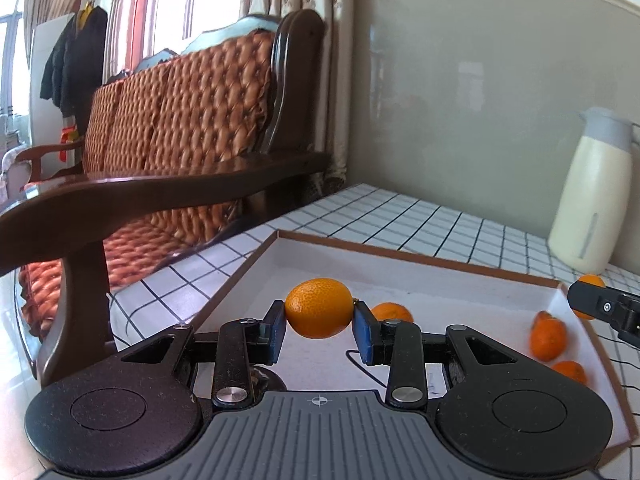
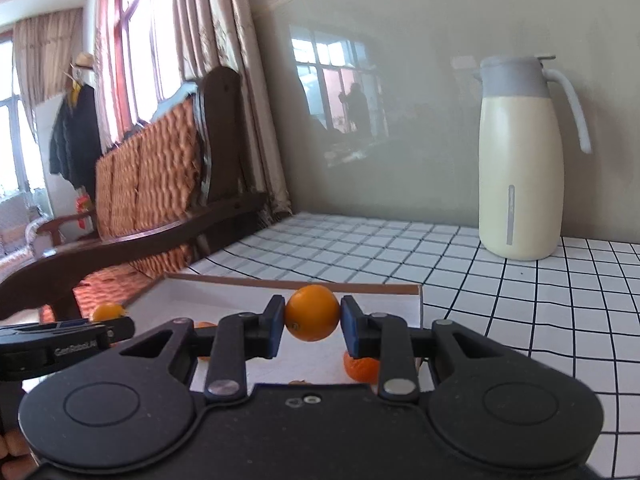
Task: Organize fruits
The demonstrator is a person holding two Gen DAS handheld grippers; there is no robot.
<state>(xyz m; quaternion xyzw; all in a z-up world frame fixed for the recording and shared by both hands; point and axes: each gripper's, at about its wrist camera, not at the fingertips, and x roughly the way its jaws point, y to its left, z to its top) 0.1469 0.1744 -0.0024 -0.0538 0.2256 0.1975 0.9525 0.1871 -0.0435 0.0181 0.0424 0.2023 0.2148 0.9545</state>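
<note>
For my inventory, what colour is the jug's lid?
Grey, on a cream jug; right wrist view.

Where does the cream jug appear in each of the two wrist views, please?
Left wrist view: the jug stands at the far right edge, on the checked cloth by the wall, beyond the tray.
Right wrist view: the jug stands upper right, large, handle to the right, on the cloth behind the tray's far corner.
Shared landmark: the wooden sofa at the left in both.
</note>
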